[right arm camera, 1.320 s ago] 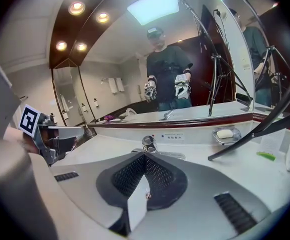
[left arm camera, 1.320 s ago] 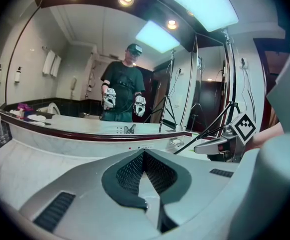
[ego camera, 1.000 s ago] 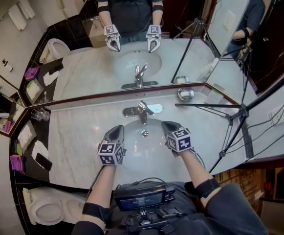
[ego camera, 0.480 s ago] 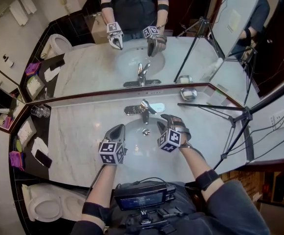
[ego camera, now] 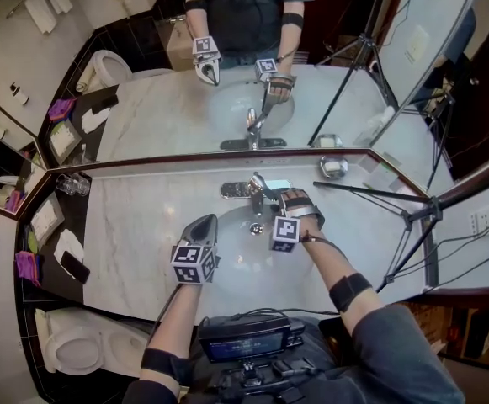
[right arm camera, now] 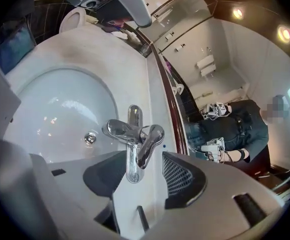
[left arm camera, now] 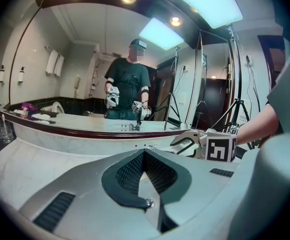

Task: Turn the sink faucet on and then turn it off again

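Chrome faucet point(right arm camera: 134, 134) stands at the back rim of the white sink point(ego camera: 242, 255), just behind the drain point(ego camera: 257, 228). The right gripper point(ego camera: 271, 202) is right at the faucet, tipped downward. Its jaws have just been opening and now stand wide apart, with the faucet's lever between them and the pads not pressing on it. The left gripper point(ego camera: 204, 221) hovers to the left of the faucet, nearer the person, over the sink's edge — jaws fully together, nothing in them.
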The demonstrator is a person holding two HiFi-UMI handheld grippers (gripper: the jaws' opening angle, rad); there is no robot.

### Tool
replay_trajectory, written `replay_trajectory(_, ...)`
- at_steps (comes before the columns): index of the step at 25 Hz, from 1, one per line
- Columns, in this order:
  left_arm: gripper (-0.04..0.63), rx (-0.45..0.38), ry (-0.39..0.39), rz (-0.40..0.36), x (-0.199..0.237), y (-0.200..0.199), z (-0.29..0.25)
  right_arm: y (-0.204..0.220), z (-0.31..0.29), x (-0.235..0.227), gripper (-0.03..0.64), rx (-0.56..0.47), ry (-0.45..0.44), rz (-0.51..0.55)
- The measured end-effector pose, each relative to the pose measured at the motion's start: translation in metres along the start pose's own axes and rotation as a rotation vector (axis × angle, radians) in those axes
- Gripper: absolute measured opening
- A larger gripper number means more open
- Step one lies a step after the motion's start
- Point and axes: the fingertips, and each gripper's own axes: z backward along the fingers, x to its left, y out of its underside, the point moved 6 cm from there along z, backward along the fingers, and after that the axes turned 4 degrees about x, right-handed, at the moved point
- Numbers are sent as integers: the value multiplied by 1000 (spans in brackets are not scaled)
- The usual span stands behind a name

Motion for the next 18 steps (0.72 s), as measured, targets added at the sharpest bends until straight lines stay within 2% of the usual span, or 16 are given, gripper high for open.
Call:
replay_trajectory(4,0,1,-8,7,5,2,-1,-1,-16,-4,252,18,-12,37)
replay_trajectory(11,0,11,-16,20,9,6,-2,-6,-27,-17,242,20,-31,16)
replay_trajectory(14,0,16,-15,24,11,8,-2,-11,-23,-21,194,5,-20,1)
replay_trajectory(18,0,18,-8,23,9,9,-2,-12,-23,-24,175,8,-19,-13)
